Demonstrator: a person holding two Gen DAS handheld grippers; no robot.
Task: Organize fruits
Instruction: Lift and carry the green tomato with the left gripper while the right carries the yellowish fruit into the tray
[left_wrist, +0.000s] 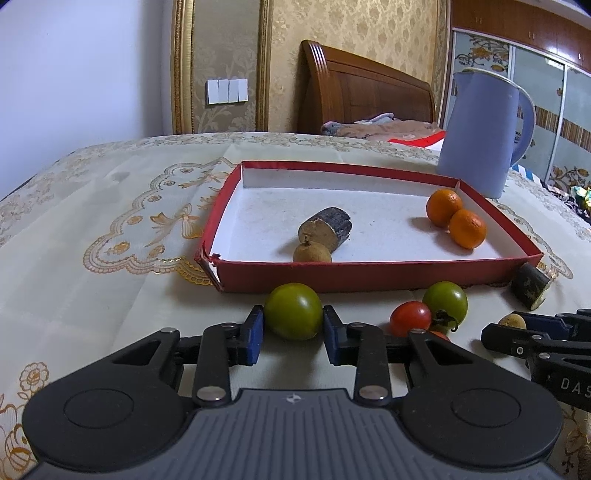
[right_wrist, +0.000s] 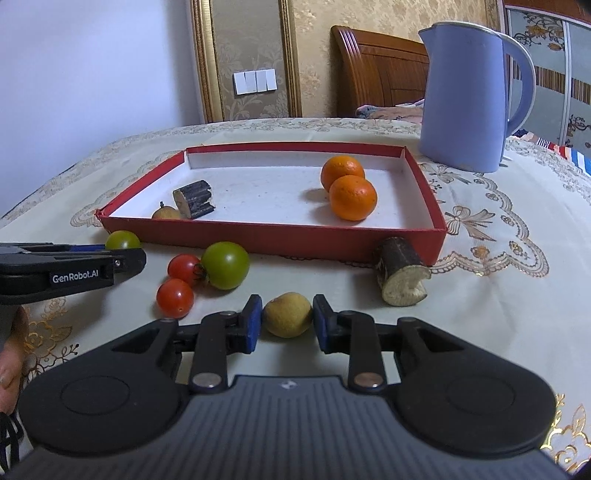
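A red tray (left_wrist: 369, 275) (right_wrist: 258, 236) with a white floor holds two oranges (left_wrist: 456, 218) (right_wrist: 349, 190), a sugarcane piece (left_wrist: 327, 229) (right_wrist: 194, 199) and a longan (left_wrist: 312, 253). My left gripper (left_wrist: 293, 321) has its blue pads against both sides of a green tomato (left_wrist: 293, 312) (right_wrist: 123, 240) on the cloth before the tray. My right gripper (right_wrist: 287, 317) is closed on a yellowish longan (right_wrist: 287, 314) (left_wrist: 512, 321) on the table. Another green tomato (right_wrist: 225, 265) (left_wrist: 445, 301) and two red tomatoes (right_wrist: 175, 297) lie between the grippers.
A second sugarcane piece (right_wrist: 400, 277) (left_wrist: 532, 286) lies by the tray's near right corner. A tall blue kettle (right_wrist: 469, 99) (left_wrist: 480, 133) stands behind the tray on the right. The table has an embroidered cream cloth (left_wrist: 92, 229). A bed and wardrobe are beyond.
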